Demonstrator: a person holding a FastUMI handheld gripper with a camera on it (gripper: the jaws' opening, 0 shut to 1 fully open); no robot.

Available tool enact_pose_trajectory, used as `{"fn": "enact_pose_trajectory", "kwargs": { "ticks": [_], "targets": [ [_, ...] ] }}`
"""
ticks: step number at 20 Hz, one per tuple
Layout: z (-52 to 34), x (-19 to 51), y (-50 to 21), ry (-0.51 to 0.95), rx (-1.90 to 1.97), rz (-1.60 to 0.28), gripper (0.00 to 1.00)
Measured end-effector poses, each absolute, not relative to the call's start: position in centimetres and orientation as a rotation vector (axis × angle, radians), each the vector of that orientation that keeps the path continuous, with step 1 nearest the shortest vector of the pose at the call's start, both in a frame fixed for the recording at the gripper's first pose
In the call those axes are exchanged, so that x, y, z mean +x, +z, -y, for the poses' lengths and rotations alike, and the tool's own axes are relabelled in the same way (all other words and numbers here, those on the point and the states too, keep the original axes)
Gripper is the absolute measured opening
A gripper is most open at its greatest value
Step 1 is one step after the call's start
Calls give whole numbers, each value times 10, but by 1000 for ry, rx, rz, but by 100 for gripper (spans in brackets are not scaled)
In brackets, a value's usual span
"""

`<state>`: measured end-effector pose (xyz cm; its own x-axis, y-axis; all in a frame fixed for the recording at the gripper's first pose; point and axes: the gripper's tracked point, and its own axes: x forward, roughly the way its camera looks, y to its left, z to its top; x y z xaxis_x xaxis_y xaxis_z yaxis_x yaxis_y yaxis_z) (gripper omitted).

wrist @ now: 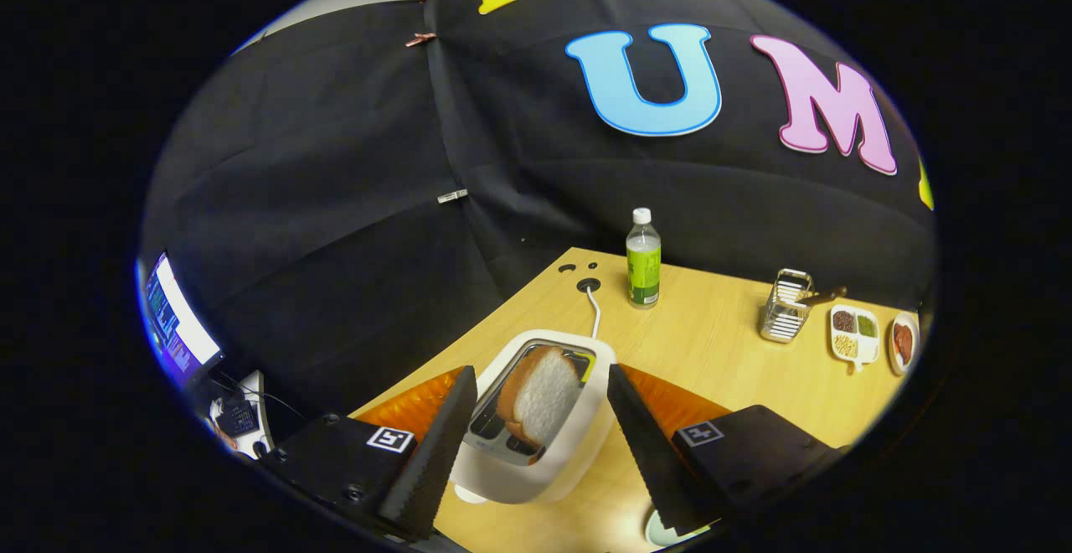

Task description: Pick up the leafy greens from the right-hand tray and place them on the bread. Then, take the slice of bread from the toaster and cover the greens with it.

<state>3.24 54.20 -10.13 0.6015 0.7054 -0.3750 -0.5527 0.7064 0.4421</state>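
We see claw (540, 385) wide open, holding nothing, fingers standing either side of white plastic toaster (544, 452) on light wooden table (712, 352). Slice of white bread with brown crust (540, 394) stands upright in toaster slot, between fingertips, touching neither. White cable (595, 314) runs from toaster at 12 o'clock. Beyond, at 1 o'clock, clear bottle with green label (643, 260). At 2 o'clock, metal wire rack (785, 306), then white divided tray (854, 333), small plate (904, 342) beside it.

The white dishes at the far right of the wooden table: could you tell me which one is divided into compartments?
The rectangular white tray, beside the wire rack; the round plate beyond it is undivided. The open gripper frames the toaster's bread slice.
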Motion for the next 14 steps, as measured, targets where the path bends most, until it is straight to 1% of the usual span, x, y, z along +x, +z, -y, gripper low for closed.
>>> {"fn": "enact_pose_trajectory", "kwargs": {
  "ticks": [4,6,8,9,10,11,13,14],
  "targets": [
    [-570,39,-130,689,322,-628,97],
    [-582,40,-142,671,336,-658,93],
    [-580,48,-151,618,317,-665,89],
    [-575,51,-154,590,306,-666,77],
    [-572,52,-156,561,296,-669,68],
    [-568,54,-159,536,283,-669,54],
    [-563,55,-165,502,275,-686,29],
    [-566,53,-165,505,287,-697,24]
  ]
}}
